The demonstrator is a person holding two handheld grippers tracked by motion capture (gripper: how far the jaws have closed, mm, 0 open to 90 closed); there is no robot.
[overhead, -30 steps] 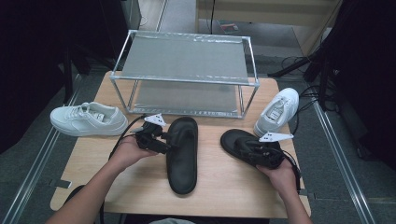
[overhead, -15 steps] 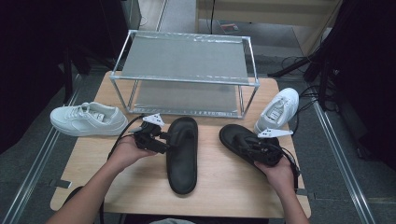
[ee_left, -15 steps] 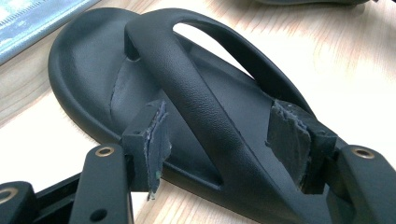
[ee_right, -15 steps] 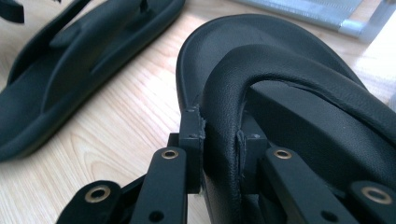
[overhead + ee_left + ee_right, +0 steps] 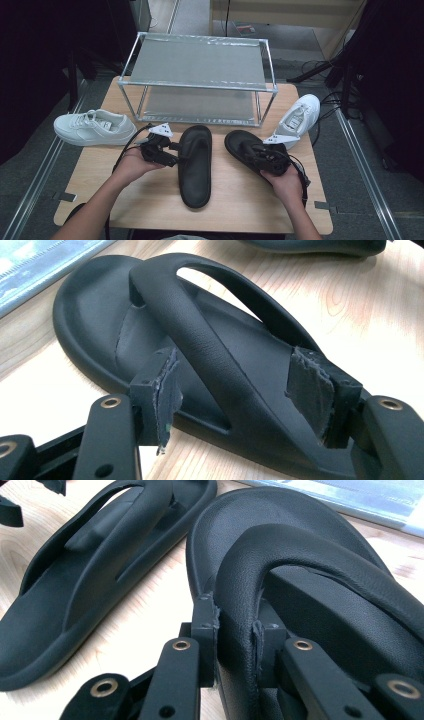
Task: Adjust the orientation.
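High view: right gripper [image 5: 261, 156], jaws clamped on right sandal [image 5: 245, 144] strap, dragged it slightly leftward; left gripper [image 5: 172, 151] unmoved, jaws wide.

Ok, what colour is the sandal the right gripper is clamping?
Plain black sandal, best seen in the right gripper view.

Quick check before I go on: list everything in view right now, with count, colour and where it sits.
Black sandal: 1, black, table centre, left gripper's open jaws astride its strap.
Second black sandal: 1, black, right of centre, strap clamped.
White sneakers: 2, white, one at the table's left edge, one at its right edge.
Metal rack: 1, silver, two shelves, table's far side.
Table: 1, light wood.
Left gripper: black, open.
Right gripper: black, shut.
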